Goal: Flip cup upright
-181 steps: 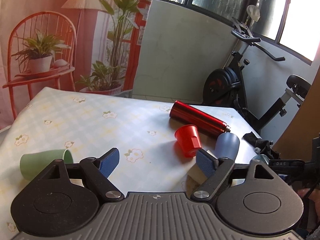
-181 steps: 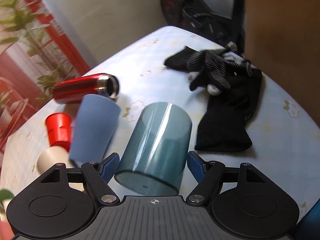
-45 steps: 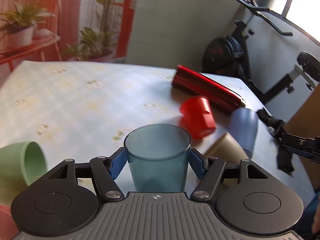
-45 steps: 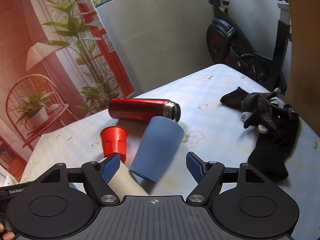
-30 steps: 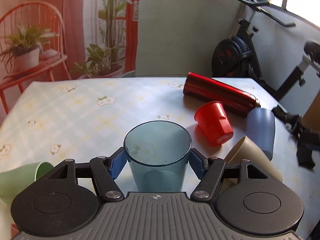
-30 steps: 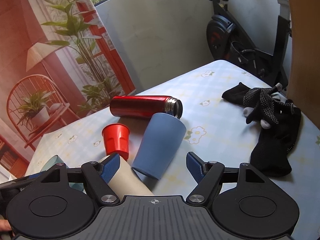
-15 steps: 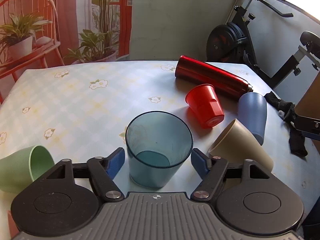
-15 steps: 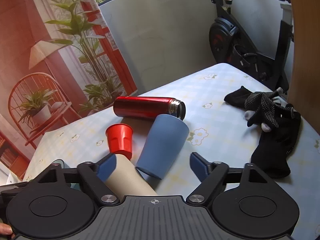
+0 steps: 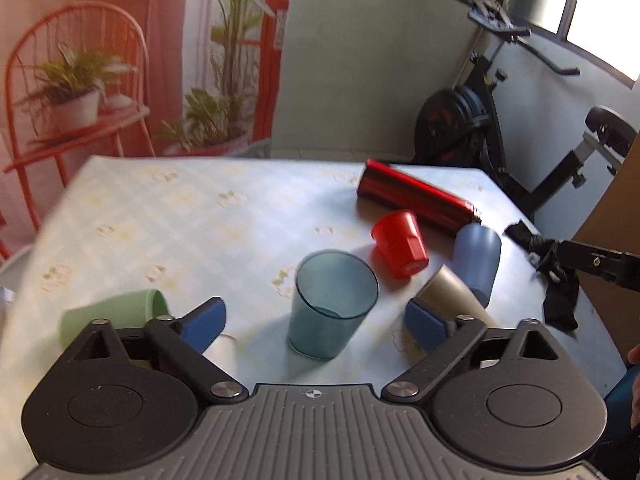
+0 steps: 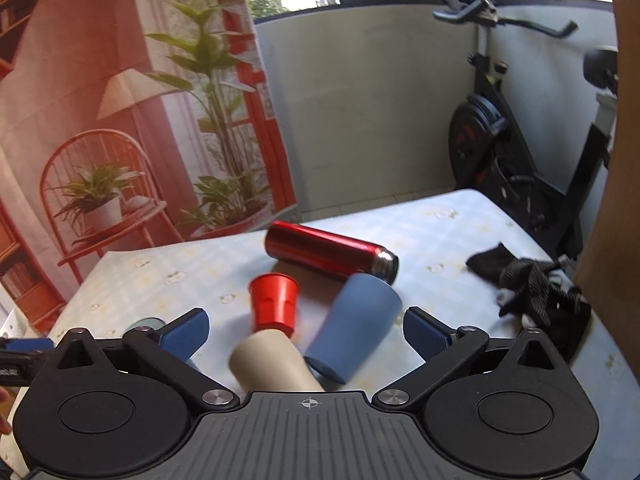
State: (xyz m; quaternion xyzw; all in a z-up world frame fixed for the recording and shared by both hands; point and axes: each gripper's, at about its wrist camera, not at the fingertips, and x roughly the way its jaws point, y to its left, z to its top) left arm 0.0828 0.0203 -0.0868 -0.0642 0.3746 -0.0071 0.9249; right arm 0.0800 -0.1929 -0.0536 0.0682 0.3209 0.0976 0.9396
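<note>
Jaws of the left gripper (image 9: 316,322) stand wide apart, gripping nothing, with the teal cup (image 9: 332,304) upright on the counter (image 9: 200,216) between them, untouched. Right gripper (image 10: 306,332) is likewise spread and empty above the beige cup (image 10: 268,364) and blue cup (image 10: 354,326) lying on their sides. Risk: a careless withdrawal could clip the teal cup's rim and topple it toward the near red cup (image 9: 400,242).

Bare table (image 9: 168,232) left of teal cup (image 9: 332,304), cups (image 9: 400,244) crowding right
</note>
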